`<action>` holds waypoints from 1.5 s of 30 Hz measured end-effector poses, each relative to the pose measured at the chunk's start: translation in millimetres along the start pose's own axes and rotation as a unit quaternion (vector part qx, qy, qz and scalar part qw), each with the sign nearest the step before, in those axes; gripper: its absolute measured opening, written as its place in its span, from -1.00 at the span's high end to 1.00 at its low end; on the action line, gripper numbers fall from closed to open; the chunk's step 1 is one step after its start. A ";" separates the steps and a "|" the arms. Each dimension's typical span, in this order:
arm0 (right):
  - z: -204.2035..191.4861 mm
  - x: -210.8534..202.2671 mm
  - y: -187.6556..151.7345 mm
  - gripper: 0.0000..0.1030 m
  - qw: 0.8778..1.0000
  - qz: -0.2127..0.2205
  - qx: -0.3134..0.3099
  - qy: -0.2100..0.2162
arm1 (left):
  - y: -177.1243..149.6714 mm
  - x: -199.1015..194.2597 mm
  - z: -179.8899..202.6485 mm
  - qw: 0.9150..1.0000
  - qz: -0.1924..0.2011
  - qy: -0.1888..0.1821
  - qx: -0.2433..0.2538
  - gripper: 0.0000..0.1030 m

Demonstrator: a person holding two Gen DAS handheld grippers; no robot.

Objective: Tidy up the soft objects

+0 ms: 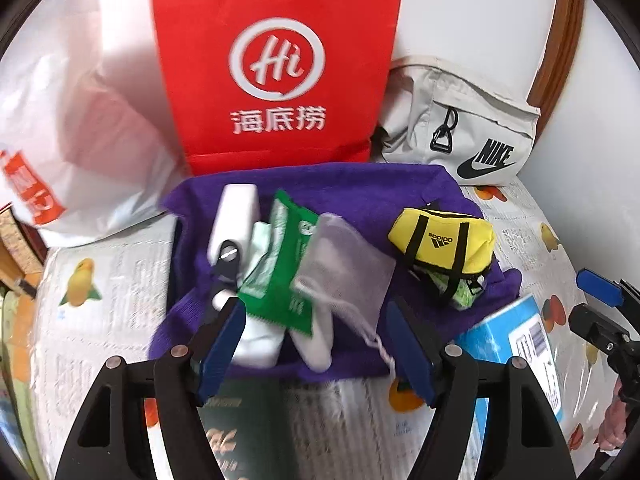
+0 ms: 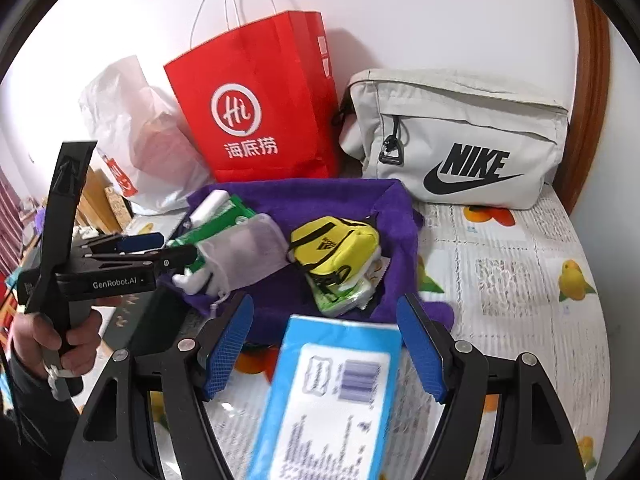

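Left claw (image 1: 316, 344) spread wide, nothing pinched; blue pads (image 1: 222, 344) clear of everything, hovering above the near edge of the purple cloth (image 1: 360, 188). Right claw (image 2: 326, 344) also spread; the blue-and-white packet (image 2: 332, 392) lies between its fingers, but whether the pads touch it I cannot tell, edges blurred.

Purple cloth lies spread on a surface (image 2: 520, 264) covered with a fruit-print sheet. On the cloth, left side: a pile with a white tube-like item (image 1: 236, 216), a green-and-white sachet (image 1: 280, 264) and a grey mesh drawstring pouch (image 1: 344, 268) on top, its cord trailing toward the near edge. Right side of cloth: small yellow adidas duffel pouch (image 1: 442, 244), sitting on a green-and-white packet (image 2: 340, 292).

Dark green booklet (image 1: 240, 432) with gold lettering lies at the near edge, under the left claw. Behind the cloth against the wall: red paper bag (image 1: 276, 64) with white "Hi" logo, upright; white plastic bag (image 1: 80, 140) to its left; beige Nike bag (image 2: 456, 140) to its right, touching the cloth's back corner area. A hand (image 2: 60, 340) grips the left gripper's handle in the right wrist view.
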State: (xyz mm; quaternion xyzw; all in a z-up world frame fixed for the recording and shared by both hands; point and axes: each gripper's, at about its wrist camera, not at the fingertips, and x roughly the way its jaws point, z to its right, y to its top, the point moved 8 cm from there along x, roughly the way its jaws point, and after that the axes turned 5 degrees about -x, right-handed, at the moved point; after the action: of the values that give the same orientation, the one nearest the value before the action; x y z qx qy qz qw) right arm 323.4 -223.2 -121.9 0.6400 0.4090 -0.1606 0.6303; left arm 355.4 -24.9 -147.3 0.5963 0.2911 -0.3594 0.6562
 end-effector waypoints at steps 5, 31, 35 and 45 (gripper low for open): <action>-12.5 -23.1 -1.3 -0.43 0.999 0.003 -0.014 -0.032 | -14.5 -34.9 -6.9 1.000 0.018 0.008 -0.007 -0.50; -82.7 -168.1 -89.9 -0.96 0.992 0.082 -0.027 -0.096 | -134.5 -201.8 24.4 0.992 0.111 0.063 -0.004 -0.90; -87.4 -180.1 -102.4 -0.96 0.992 0.083 -0.029 -0.094 | -146.0 -212.5 27.6 0.992 0.117 0.053 -0.017 -0.90; -84.7 -193.3 -120.5 -0.96 0.992 0.084 -0.013 -0.090 | -158.4 -228.1 37.8 0.990 0.130 0.054 -0.014 -0.90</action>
State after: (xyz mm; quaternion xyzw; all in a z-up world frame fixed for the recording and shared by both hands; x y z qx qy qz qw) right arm 91.0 -221.3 -50.8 0.6472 0.2974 -0.1585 0.6838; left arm 93.3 -38.9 -48.7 0.6386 0.2515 -0.2342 0.6885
